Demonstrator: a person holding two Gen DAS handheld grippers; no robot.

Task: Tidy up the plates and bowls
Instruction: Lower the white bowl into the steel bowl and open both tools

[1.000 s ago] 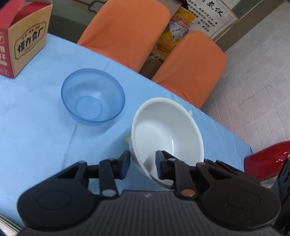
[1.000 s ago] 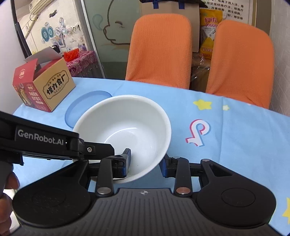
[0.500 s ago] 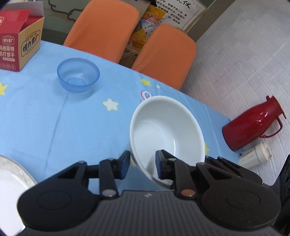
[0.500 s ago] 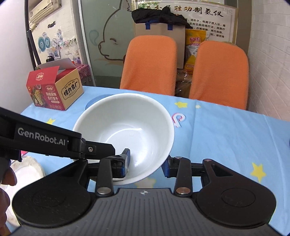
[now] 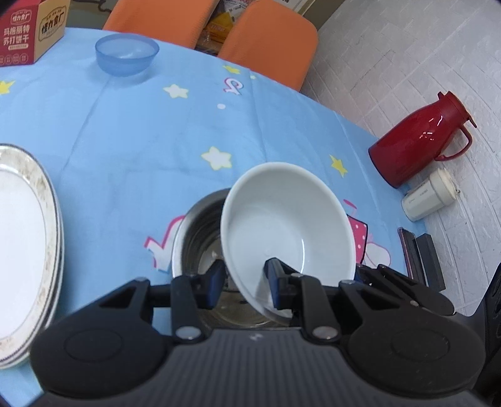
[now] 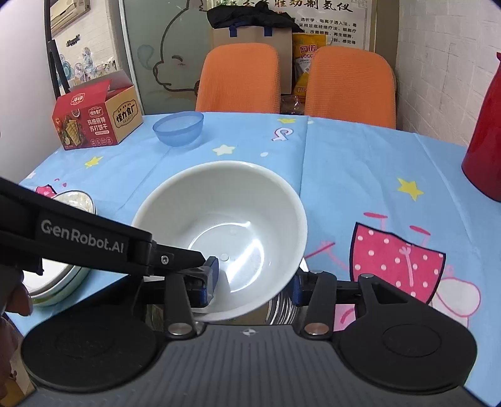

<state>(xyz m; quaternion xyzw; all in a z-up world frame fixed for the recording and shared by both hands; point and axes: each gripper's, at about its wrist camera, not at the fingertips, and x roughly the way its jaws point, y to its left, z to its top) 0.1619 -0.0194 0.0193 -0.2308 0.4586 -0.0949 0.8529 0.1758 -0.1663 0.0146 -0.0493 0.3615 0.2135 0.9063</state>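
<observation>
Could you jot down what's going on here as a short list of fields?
Held item: white bowl, tilted
Holder: left gripper, fingers pinching the bowl's rim
Other tool: right gripper, fingers opening around the bowl's near edge
Below the bowl: steel bowl
Left side: stacked plates
Far end: blue bowl, cracker box
Surface: blue tablecloth

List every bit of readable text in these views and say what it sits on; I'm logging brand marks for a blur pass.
"GenRobot.AI": white letters on the left gripper body, seen from the right wrist.
"怪力食厂": brown panel of the red cracker box.
"玛格丽特 苏打饼干": the box's red front.
Wall poster: Chinese heading and lines, too small to read surely.
Yellow bag: blurred.
</observation>
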